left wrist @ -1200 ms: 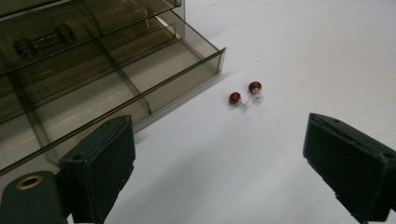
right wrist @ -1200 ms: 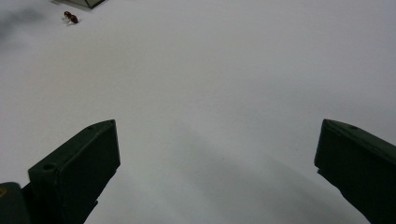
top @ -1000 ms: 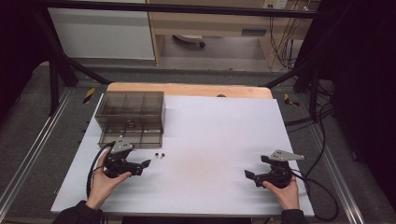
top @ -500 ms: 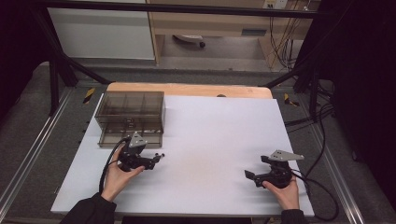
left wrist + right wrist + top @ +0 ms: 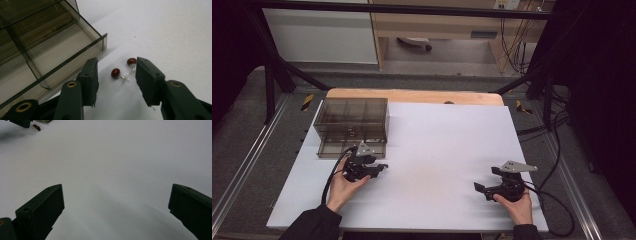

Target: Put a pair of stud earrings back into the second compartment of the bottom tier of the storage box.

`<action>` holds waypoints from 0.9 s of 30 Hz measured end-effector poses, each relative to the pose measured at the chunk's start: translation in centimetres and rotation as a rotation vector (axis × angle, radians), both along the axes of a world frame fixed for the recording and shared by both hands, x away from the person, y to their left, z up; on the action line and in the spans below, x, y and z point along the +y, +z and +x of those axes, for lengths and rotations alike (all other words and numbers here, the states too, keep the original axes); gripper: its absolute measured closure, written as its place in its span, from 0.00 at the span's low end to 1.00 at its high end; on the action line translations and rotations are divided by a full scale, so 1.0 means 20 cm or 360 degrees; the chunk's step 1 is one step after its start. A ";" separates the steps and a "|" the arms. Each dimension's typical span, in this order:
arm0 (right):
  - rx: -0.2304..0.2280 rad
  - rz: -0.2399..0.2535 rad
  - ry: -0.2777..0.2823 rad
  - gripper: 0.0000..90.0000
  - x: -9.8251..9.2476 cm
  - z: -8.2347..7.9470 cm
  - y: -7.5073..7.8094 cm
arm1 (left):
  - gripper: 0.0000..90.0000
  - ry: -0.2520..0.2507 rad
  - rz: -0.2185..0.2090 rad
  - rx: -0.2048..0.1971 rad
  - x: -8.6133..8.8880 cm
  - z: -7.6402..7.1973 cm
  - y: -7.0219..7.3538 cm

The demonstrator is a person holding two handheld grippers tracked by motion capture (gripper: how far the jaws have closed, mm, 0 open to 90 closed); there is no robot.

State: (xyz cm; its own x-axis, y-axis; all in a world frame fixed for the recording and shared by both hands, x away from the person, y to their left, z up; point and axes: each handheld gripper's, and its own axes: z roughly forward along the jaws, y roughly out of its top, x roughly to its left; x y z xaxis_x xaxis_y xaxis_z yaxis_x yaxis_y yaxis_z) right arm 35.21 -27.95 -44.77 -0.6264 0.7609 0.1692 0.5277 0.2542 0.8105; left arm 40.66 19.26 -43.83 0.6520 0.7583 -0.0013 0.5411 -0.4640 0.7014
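Two red stud earrings lie side by side on the white table, one (image 5: 115,72) nearer the left jaw and the other (image 5: 131,61) right at the tip of the right jaw. My left gripper (image 5: 118,82) straddles them; its jaws have just been closing, and the pads stand apart from the nearer earring. In the high view the left gripper (image 5: 379,167) sits just below the smoky plastic drawer box (image 5: 351,125). My right gripper (image 5: 116,207) rests open and wide over bare table at the front right (image 5: 479,189). One earring (image 5: 36,127) also shows far off in the right gripper view.
The box's lowest drawer (image 5: 50,57) is pulled out toward me, its front corner close to my left jaw. A wooden board edge (image 5: 412,95) runs along the table's back. Cables (image 5: 557,200) trail from the right gripper off the right edge.
My left gripper has moved right and slightly down from the table's left side onto the two earrings, and its jaws have narrowed around them. The right gripper has stayed put.
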 end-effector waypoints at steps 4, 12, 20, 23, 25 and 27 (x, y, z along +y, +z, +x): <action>0.0002 -0.0005 0.0003 0.01 0.00 0.00 0.00 | 0.63 -0.0011 0.0002 0.0006 0.00 0.01 -0.01; 0.0003 -0.0005 0.0004 0.01 0.00 0.00 0.00 | 0.72 -0.0029 -0.0009 0.0035 -0.01 0.02 -0.03; 0.0007 -0.0005 0.0007 0.01 0.00 0.00 0.00 | 0.78 -0.0037 -0.0006 0.0038 -0.01 0.03 -0.04; 0.0007 -0.0005 0.0007 0.01 0.00 0.00 0.00 | 0.81 -0.0044 -0.0002 0.0044 -0.01 0.03 -0.04; 0.0013 -0.0006 0.0010 0.01 0.00 0.00 0.00 | 0.81 -0.0043 -0.0001 0.0045 -0.01 0.03 -0.04; 0.0014 -0.0005 0.0010 0.01 0.00 0.00 0.00 | 0.81 -0.0041 -0.0005 0.0047 -0.01 0.03 -0.04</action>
State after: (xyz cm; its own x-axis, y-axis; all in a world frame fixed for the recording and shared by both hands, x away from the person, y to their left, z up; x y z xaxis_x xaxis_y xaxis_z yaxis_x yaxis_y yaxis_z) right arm 35.21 -27.92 -44.79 -0.6298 0.7575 0.1720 0.5331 0.2604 0.8050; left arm 41.31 19.09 -44.67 0.6710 0.7411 -0.0234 0.5496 -0.4759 0.6867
